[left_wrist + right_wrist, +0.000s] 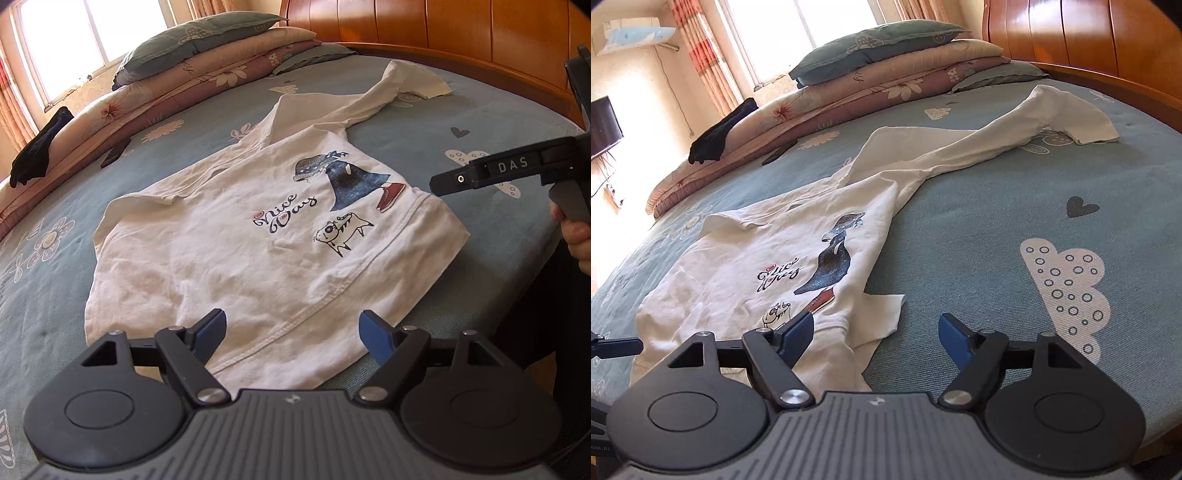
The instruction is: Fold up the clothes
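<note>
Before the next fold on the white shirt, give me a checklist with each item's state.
1. Left tongs free of cloth: ok, jaws open above the hem of the white shirt.
2. Right tongs free of cloth: ok, open, nothing pinched.
3. Shirt body lying flat on the bed sheet: ok, only light wrinkles.
4. Long sleeve tucked in: not ok, it trails out toward the headboard.
5. Near corner flap smoothed: not ok, it pokes out beside the body.
6. Fold area clear of the quilt stack: ok, it sits apart.
</note>
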`<state>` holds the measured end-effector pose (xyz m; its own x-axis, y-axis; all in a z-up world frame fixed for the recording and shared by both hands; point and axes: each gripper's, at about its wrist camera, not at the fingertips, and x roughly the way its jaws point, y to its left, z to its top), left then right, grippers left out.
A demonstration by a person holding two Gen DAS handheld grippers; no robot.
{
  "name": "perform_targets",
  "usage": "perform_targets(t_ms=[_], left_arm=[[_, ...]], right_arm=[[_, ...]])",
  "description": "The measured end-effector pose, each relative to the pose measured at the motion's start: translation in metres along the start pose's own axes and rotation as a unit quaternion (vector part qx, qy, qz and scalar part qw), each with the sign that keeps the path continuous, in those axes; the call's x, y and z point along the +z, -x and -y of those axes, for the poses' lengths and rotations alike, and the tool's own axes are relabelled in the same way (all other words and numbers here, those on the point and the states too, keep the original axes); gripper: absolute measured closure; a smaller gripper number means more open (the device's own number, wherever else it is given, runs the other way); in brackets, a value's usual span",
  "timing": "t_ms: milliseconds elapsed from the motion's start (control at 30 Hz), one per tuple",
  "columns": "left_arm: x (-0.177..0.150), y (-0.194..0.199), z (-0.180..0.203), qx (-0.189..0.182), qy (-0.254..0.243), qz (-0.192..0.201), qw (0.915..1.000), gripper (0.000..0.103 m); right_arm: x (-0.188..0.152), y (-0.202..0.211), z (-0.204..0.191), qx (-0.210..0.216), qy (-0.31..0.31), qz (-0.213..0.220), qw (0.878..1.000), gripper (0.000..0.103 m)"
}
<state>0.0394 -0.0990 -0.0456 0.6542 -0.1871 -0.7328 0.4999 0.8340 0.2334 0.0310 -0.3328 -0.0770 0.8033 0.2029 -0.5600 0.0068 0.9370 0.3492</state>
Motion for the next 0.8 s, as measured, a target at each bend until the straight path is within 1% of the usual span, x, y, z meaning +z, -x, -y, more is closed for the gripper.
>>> perform_targets(t_ms=[67,133,200,267,333,433,533,600,667,767,800], left_arm=[[-0.001,-0.005,0.011,0.002,-0.018,0.003,0.9998,0.023],[0.0,-0.008,0.028,0.007,-0.058,0.013,0.9982,0.023],[0.001,-0.011,0.047,0.011,-0.102,0.027,0.9943,0.023],[0.004,-0.015,0.065,0.013,-0.145,0.041,0.9885,0.024],[0.008,-0.021,0.081,0.011,-0.181,0.053,0.982,0.024],[0.015,-0.036,0.101,0.025,-0.225,0.059,0.9723,0.024],[0.02,-0.052,0.115,0.043,-0.26,0.06,0.9628,0.024],[0.022,-0.059,0.12,0.053,-0.269,0.068,0.9592,0.023],[0.026,-0.064,0.12,0.069,-0.269,0.075,0.9576,0.022],[0.034,-0.066,0.111,0.101,-0.233,0.086,0.9632,0.022],[0.037,-0.065,0.105,0.105,-0.216,0.09,0.9665,0.022]], right_arm=[[-0.007,0.001,0.005,0.005,0.004,0.019,1.0,0.024],[-0.009,0.001,0.008,-0.006,0.006,0.027,1.0,0.023],[-0.007,0.004,0.013,-0.023,0.003,0.037,0.999,0.022],[-0.005,0.007,0.021,-0.035,-0.012,0.047,0.998,0.02],[-0.002,0.008,0.033,-0.036,-0.045,0.044,0.997,0.019],[-0.001,0.007,0.053,-0.014,-0.103,0.03,0.994,0.019],[-0.002,0.008,0.065,-0.004,-0.134,0.028,0.991,0.017],[-0.002,0.008,0.065,-0.007,-0.134,0.029,0.991,0.015],[-0.002,0.008,0.066,-0.01,-0.132,0.029,0.991,0.015],[-0.002,0.008,0.066,-0.013,-0.129,0.031,0.991,0.015],[-0.002,0.008,0.066,-0.013,-0.128,0.032,0.991,0.015]])
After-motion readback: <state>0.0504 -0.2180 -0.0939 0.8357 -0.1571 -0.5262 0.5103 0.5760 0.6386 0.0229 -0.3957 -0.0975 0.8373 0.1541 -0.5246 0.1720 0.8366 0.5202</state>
